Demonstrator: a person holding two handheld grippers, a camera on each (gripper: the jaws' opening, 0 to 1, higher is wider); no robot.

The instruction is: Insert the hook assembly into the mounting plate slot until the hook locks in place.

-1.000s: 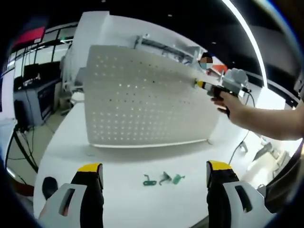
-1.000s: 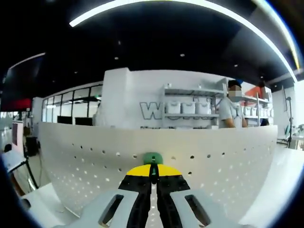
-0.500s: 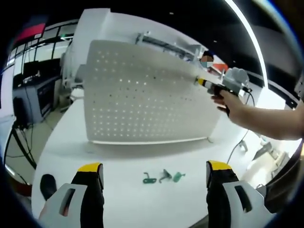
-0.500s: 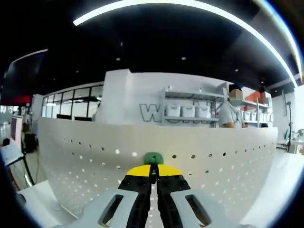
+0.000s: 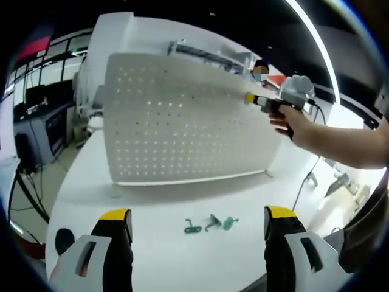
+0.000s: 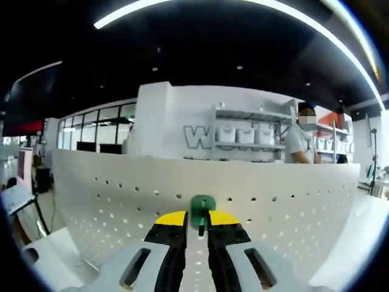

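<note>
Yellow-tipped jaws of the right gripper (image 6: 199,220) rise from the bottom centre of the right gripper view, drawn close together and pinching a green hook (image 6: 202,210) between their tips. That hook sits against the white perforated mounting plate (image 6: 109,201), which stands upright and spans the middle of the frame; whether it is seated in a hole cannot be told. Behind the plate, a person (image 6: 301,143) stands at the upper right before shelves.

In the left gripper view, the left gripper (image 5: 197,222) holds its 2 jaws wide apart at the bottom of the frame, with nothing between them. Just above the gap, 3 small green hooks (image 5: 210,224) lie in a row on the white table (image 5: 85,194). Further up stands the mounting plate, and at its upper right edge the right gripper meets it, held by a hand (image 5: 292,121) reaching in from the right.
</note>
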